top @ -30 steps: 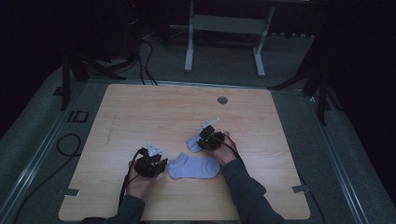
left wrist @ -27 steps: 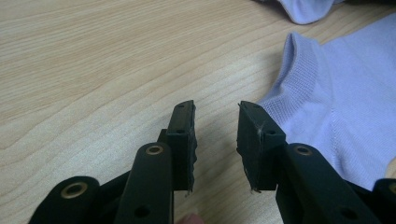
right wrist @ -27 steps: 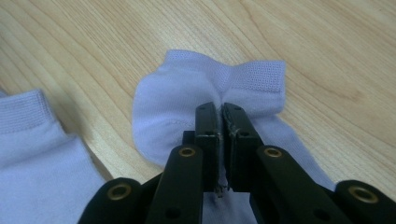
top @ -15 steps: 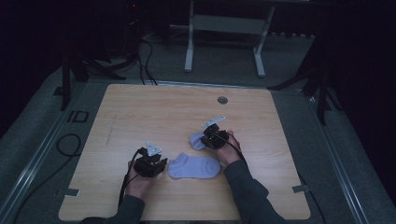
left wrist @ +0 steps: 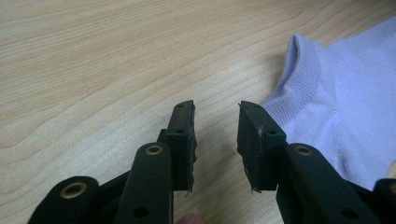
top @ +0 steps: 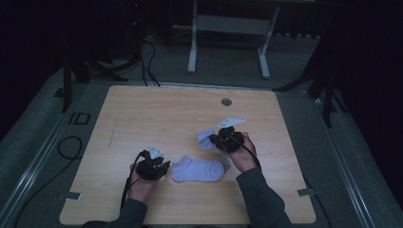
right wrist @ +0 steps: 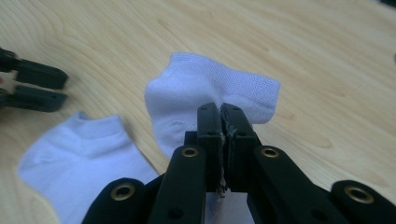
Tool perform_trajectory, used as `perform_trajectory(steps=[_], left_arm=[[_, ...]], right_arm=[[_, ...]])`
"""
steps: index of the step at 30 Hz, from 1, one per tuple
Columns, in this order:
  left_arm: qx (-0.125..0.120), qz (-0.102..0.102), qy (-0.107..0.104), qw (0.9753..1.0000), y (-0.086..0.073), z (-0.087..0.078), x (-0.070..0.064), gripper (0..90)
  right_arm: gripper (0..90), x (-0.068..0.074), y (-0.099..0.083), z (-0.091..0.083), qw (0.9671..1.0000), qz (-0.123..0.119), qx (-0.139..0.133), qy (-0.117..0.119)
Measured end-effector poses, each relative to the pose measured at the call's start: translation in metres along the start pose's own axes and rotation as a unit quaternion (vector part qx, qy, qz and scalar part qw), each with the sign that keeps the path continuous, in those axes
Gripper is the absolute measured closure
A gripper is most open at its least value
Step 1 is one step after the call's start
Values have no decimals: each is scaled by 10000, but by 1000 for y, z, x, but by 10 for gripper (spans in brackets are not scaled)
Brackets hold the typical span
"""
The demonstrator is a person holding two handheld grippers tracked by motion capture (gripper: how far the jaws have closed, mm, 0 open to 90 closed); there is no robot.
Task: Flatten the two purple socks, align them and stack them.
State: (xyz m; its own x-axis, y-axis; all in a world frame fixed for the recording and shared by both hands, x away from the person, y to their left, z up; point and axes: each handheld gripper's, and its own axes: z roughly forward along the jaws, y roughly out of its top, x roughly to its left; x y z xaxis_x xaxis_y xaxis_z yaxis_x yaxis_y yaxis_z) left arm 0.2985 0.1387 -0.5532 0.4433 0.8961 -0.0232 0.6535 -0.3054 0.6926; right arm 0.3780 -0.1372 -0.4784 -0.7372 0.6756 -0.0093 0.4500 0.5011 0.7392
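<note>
Two pale lilac ankle socks are on the wooden table (top: 157, 118). One sock (top: 197, 170) (right wrist: 79, 154) lies flat near the front edge, its cuff (left wrist: 303, 79) toward my left gripper. My left gripper (top: 166, 169) (left wrist: 215, 126) (right wrist: 63, 88) rests beside that cuff, open, with nothing between its jaws. My right gripper (top: 215, 139) (right wrist: 220, 116) is shut on the second sock (top: 206, 137) (right wrist: 210, 91). That sock hangs folded from the jaws just above the table, beyond the flat sock's toe end.
A round grommet hole (top: 226, 101) sits near the table's far edge. A black cable (top: 66, 147) loops on the floor at the left, and a white desk frame (top: 228, 28) stands behind the table.
My right gripper has shifted a little to the right, taking the second sock with it. The left gripper and the flat sock have not moved.
</note>
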Motion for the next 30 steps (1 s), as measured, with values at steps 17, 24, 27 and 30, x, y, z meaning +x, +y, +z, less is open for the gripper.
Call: perform_trajectory(steps=[17,24,27,30], left_arm=[[7,11,-19,10000,0,1,-2,668],[5,10,-30,10000,0,1,-2,663],[0,2,-27,10000,0,1,-2,663],[6,16,-29,10000,0,1,-2,663]], right_arm=[[867,18,-3,-49,9979,-212,-599,148],[866,24,-8,-42,9980,-303,-517,194],[866,25,-9,-41,9980,-311,-518,209],[866,26,-11,-38,9981,-291,-495,219]])
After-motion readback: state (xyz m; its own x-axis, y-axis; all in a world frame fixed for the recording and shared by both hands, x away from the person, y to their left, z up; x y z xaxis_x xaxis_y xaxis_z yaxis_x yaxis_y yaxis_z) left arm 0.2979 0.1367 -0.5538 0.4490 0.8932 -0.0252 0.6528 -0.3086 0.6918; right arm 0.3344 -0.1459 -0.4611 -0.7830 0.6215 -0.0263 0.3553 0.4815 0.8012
